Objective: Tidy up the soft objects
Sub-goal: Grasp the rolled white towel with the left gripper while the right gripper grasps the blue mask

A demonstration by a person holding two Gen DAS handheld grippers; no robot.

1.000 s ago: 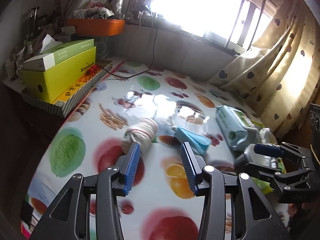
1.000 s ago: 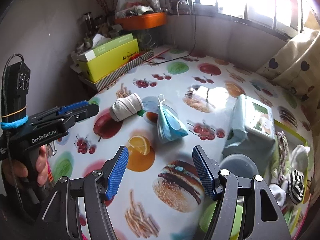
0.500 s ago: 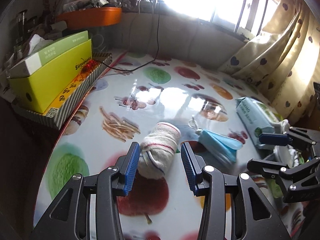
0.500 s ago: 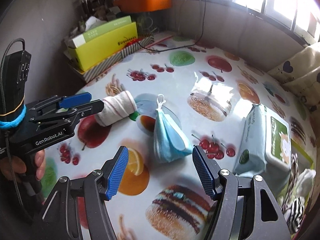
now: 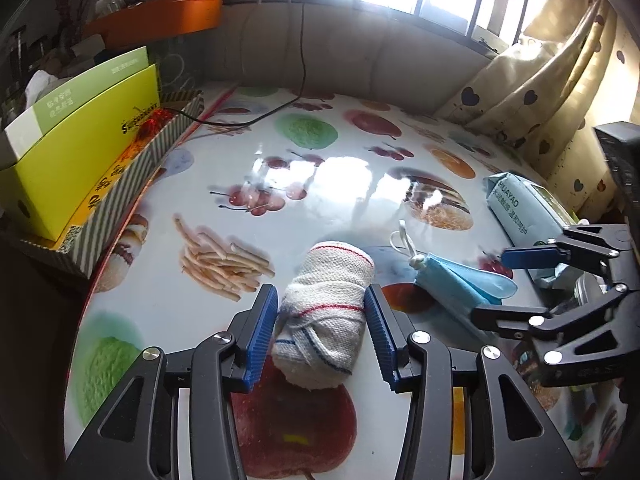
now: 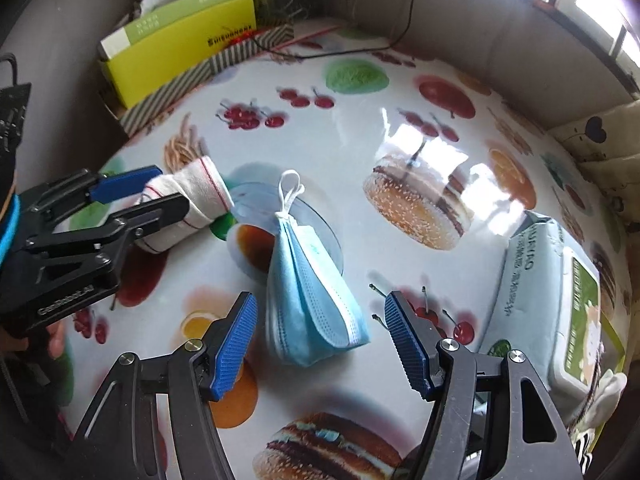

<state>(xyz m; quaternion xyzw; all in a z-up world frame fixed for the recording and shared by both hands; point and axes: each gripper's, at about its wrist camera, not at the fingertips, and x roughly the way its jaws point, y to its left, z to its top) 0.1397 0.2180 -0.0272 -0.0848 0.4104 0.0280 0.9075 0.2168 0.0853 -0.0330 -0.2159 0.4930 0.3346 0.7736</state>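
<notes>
Right wrist alone shows wipes pack's (image 6: 560,304) green lid

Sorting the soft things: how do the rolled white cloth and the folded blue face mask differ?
The rolled white cloth is a thick woven roll with red and blue stripes; the folded blue face mask is thin, pleated, with white ear loops. The cloth sits between the left gripper, the mask between the right gripper. Both lie ungripped on the table.
</notes>
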